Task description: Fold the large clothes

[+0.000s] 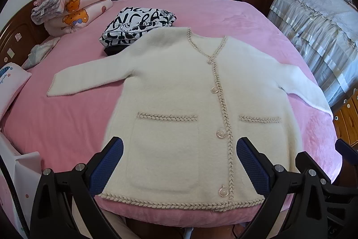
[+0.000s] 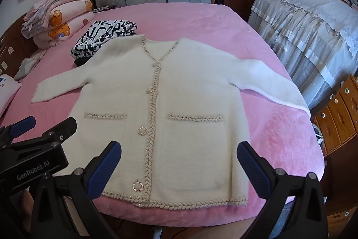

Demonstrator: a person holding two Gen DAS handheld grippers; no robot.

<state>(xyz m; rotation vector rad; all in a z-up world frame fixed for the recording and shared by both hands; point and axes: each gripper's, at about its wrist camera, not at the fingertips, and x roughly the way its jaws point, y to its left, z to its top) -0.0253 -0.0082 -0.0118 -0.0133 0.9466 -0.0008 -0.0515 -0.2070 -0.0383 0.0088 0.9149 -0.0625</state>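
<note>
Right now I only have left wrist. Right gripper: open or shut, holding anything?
Observer: Right gripper is open and holds nothing. It is poised over the cardigan, in front of the pocket on the right.
Operator: Hem corner on that side? My own finger crowds it here.
Observer: Hem corner lies flat and unfolded on the pink bed, close to the near edge.

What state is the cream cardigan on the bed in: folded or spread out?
Spread out. The cardigan lies flat, front up and buttoned, on the pink bed, with both sleeves stretched sideways and the hem straight. No fold shows.
</note>
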